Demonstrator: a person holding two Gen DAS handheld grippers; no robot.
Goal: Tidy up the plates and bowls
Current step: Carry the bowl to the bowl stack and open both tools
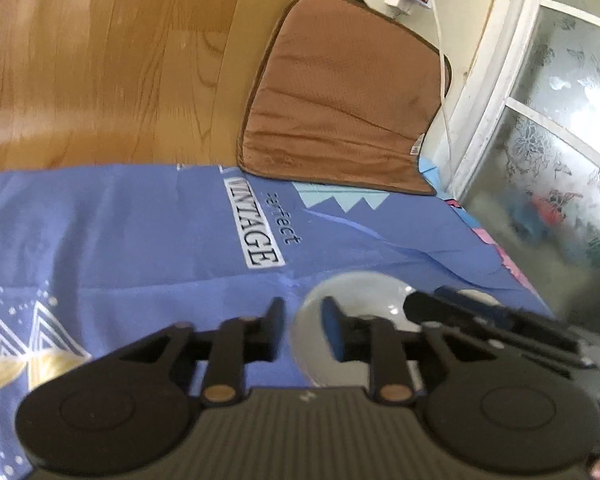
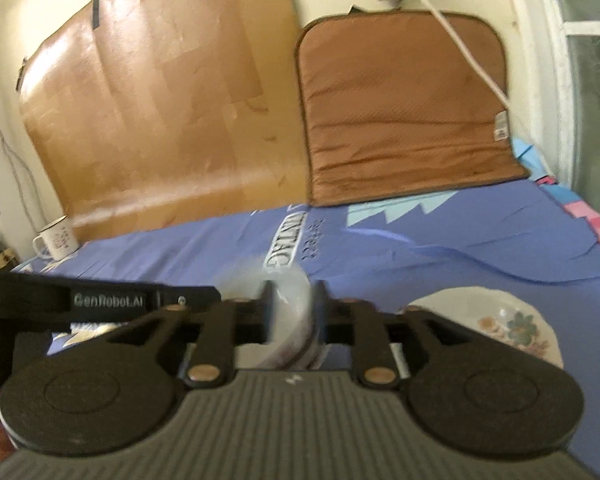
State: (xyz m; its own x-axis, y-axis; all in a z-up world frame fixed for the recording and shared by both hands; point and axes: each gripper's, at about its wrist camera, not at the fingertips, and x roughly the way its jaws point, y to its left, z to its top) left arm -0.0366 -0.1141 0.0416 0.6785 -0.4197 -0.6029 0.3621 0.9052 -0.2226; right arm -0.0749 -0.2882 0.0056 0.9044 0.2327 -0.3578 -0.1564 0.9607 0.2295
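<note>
Left wrist view: left gripper [image 1: 302, 322] sits low in the frame, over the blue cloth [image 1: 140, 232].
Left jaws: parted, a small gap between them — nothing pinched; the rim of the clear bowl [image 1: 364, 292] lies at the gap, behind the right-hand finger, blurred.
Right gripper in left view: its dark body [image 1: 492, 320] crosses the lower right, over the bowl.
Right wrist view: right gripper [image 2: 292, 308] is at lower centre; the blurred clear bowl [image 2: 284, 308] stands between its fingers.
Right jaws: slightly apart; whether the pads press the bowl cannot be told — motion blur.
Floral plate [image 2: 512, 324]: on the cloth, lower right, partly behind the gripper.
White mug [image 2: 58, 238]: upright, left edge of the frame, at the far end of the cloth.
Brown cushion [image 2: 404, 108]: upper right, leaning against the wall.
Wooden board [image 2: 160, 100]: upper left, beside the cushion.
</note>
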